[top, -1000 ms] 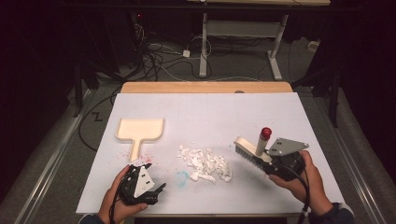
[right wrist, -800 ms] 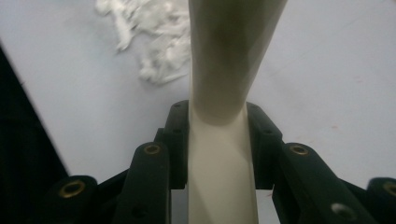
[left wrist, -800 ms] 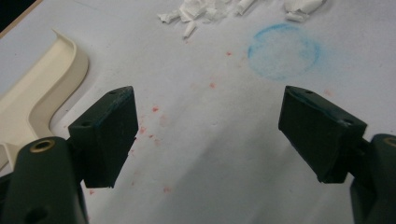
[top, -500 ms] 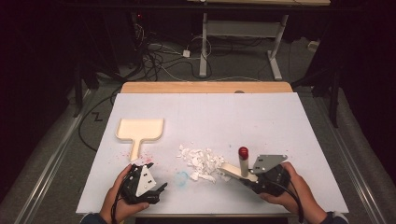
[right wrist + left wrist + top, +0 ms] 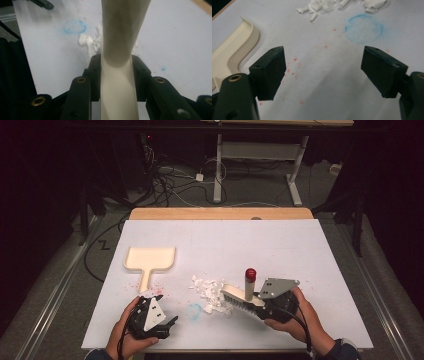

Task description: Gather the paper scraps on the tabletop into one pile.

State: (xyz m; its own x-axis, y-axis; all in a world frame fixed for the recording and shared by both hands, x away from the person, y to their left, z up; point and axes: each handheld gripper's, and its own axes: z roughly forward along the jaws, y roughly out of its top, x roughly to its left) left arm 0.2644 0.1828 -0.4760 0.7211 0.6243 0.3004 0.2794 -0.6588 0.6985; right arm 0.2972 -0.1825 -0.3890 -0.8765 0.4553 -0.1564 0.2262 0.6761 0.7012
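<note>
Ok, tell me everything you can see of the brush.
The brush is a small cream hand brush, plastic by its look, with a row of pale bristles along its underside and a red-tipped peg standing up from its back. It lies low over the white table, bristles at the edge of the white paper scraps. The right hand-held gripper is clamped on its handle.

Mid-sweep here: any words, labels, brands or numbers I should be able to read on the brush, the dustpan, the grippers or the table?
None: no readable text anywhere.
brush: plain cream body with a red-capped handle, no label.
dustpan: plain cream, unmarked.
left gripper and right gripper: black jaws, no lettering visible.
table sheet: just a blue chalky ring and red specks, no writing.
</note>
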